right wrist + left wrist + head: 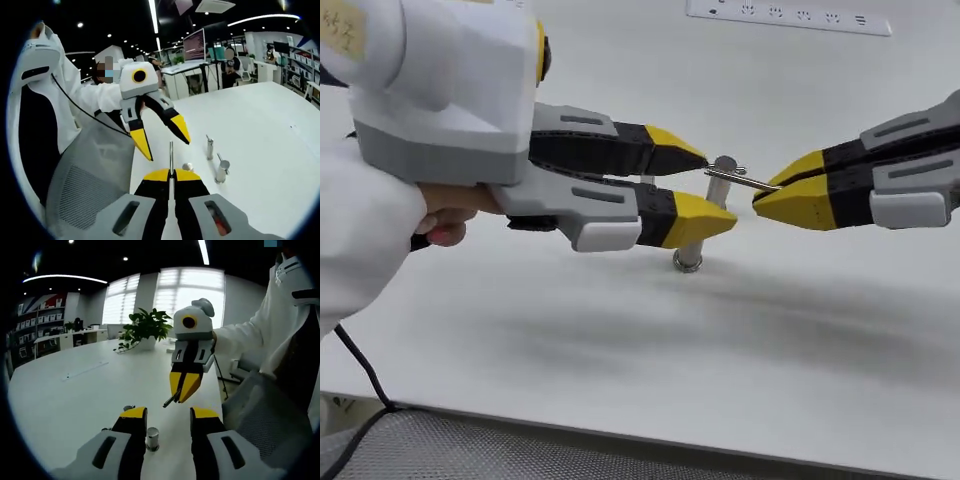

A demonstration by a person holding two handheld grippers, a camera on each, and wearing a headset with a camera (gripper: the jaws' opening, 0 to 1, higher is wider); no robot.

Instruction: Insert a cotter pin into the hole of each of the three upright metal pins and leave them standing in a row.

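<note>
The left gripper (720, 190) holds its yellow-tipped jaws apart, one on each side of an upright silver metal pin (688, 258) that stands on the white counter (620, 340). The right gripper (765, 192) has its jaws closed on a thin metal cotter pin (740, 179) — the free end reaches the head of that upright pin, but I cannot tell if it is in the hole.

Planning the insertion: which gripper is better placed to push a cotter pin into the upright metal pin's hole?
Right. The right gripper is shut on the cotter pin, its tip by the top of the metal pin. The left gripper is open, jaws either side of that pin.
</note>
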